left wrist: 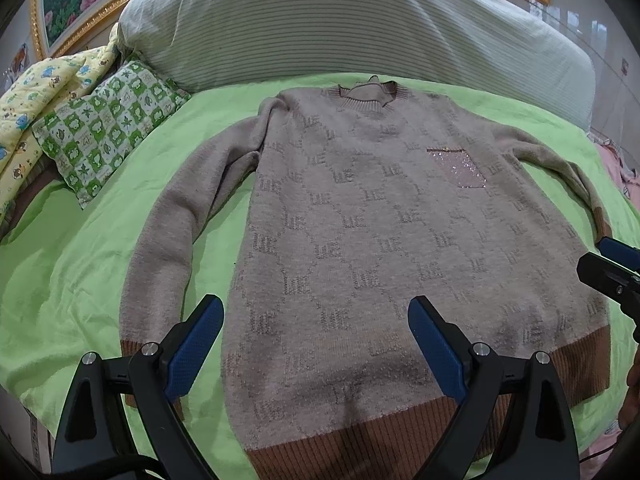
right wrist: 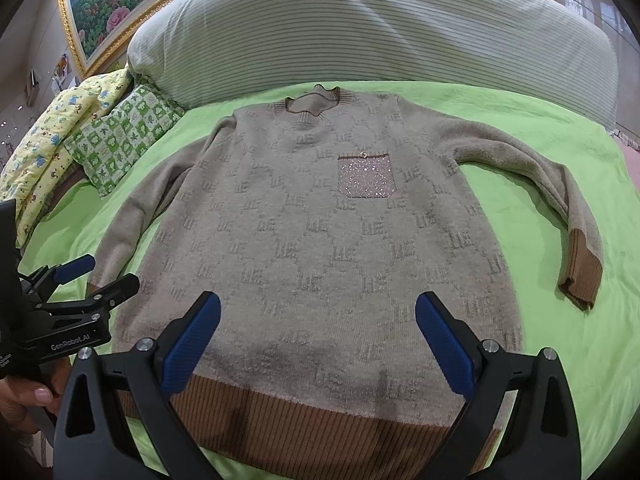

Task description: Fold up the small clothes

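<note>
Folding had not yet been begun: the beige patterned knit sweater with brown ribbed hem (left wrist: pixel 360 240) was spread flat, front up, on the green bedsheet (left wrist: pixel 80 260) just ahead of both tools. The left gripper (left wrist: pixel 316 344) and right gripper (right wrist: pixel 318 340) were held wide open above the hem, nothing grasped. A sleeve would likely need to be pinched next and carried across the body.

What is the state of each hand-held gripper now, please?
Left hand-held gripper: open, holding nothing, above the sweater.
Right hand-held gripper: open, holding nothing, above the same sweater.
</note>
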Demonstrator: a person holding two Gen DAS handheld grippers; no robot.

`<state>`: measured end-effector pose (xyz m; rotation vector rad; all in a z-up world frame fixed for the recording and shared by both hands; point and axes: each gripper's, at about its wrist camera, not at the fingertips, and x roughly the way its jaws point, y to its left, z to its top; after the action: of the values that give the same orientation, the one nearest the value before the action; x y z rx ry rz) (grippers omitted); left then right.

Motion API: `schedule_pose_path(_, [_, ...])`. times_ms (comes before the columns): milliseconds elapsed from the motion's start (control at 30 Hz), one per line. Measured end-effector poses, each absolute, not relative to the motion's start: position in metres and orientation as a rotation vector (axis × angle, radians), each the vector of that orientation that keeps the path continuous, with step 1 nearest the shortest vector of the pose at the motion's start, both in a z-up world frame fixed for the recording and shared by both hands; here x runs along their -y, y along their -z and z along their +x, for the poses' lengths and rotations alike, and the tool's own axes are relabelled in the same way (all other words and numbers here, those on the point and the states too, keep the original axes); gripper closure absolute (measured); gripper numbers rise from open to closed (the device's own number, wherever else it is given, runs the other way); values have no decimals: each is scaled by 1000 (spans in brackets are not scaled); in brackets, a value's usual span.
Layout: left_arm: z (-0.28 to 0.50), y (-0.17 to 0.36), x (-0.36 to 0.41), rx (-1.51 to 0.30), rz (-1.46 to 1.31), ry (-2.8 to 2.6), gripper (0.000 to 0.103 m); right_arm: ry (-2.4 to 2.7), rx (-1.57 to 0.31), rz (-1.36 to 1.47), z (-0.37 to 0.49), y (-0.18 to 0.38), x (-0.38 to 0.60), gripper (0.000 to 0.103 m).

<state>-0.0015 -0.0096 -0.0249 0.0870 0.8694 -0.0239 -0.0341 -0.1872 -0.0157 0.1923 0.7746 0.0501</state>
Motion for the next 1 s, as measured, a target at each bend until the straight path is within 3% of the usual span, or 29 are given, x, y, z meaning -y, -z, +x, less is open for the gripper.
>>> schedule_pose_path(1000, [31, 39, 18, -924, 77, 39, 9, 2, -788, 247, -22, 21, 223, 5])
